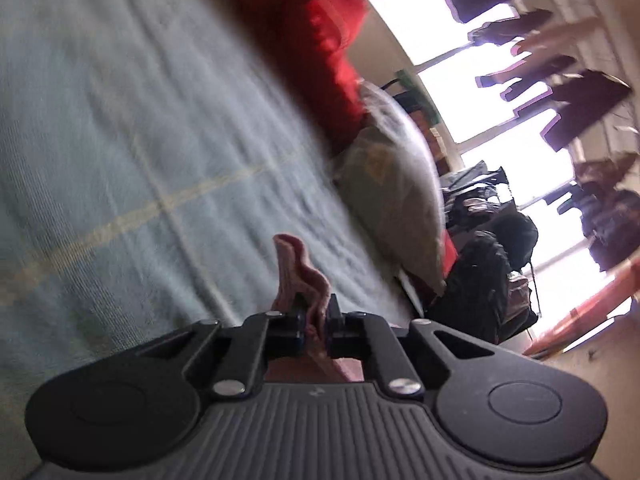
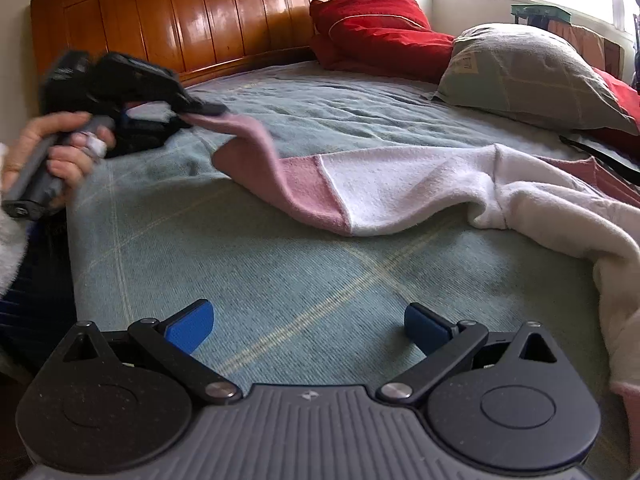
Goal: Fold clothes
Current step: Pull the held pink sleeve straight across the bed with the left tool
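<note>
A pink and white fleece garment [image 2: 400,188] lies spread across the bed, its pink sleeve [image 2: 256,140] stretched toward the left. My left gripper [image 2: 192,114] is shut on the sleeve's cuff and holds it lifted off the blanket. In the left wrist view that cuff [image 1: 304,280] sticks up, bunched, from between the closed jaws of the left gripper [image 1: 316,320]. My right gripper [image 2: 308,328] hovers open over the blanket near the front edge, its blue pads [image 2: 192,326] wide apart with nothing between them. The garment's body runs off to the right of it.
The bed carries a pale green checked blanket [image 2: 280,280]. A wooden headboard [image 2: 180,20] stands at the back. A red cushion [image 2: 380,28] and a grey-green pillow [image 2: 532,76] lie at the back right. A person's hand [image 2: 60,148] holds the left gripper's handle. Bright windows and hanging clothes [image 1: 560,100] show beyond.
</note>
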Motion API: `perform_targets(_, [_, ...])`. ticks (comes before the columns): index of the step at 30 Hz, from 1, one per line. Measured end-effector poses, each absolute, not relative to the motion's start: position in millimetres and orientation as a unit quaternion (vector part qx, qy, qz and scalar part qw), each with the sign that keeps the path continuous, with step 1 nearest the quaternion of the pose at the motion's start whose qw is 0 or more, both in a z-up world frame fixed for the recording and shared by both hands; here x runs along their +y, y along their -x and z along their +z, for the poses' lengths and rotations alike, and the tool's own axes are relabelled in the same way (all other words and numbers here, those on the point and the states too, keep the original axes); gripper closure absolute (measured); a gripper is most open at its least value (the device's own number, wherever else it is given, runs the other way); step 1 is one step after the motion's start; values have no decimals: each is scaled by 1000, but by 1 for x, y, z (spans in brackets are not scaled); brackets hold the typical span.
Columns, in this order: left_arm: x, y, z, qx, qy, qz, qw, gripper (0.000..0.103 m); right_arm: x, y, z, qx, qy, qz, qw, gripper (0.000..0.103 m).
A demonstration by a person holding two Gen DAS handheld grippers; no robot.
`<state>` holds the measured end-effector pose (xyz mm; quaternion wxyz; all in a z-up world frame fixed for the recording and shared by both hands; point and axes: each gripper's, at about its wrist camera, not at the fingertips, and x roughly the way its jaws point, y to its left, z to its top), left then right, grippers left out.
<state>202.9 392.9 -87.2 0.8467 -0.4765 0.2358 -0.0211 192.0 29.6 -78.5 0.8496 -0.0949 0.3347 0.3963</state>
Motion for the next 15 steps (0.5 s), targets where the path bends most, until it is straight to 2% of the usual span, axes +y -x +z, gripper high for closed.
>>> perform_targets(6, [417, -175, -39, 211, 426, -15, 879, 97, 14, -190, -73, 340, 71, 386, 855, 0])
perform_targets(15, [442, -222, 27, 200, 347, 17, 916, 98, -9, -189, -61, 326, 58, 362, 872, 0])
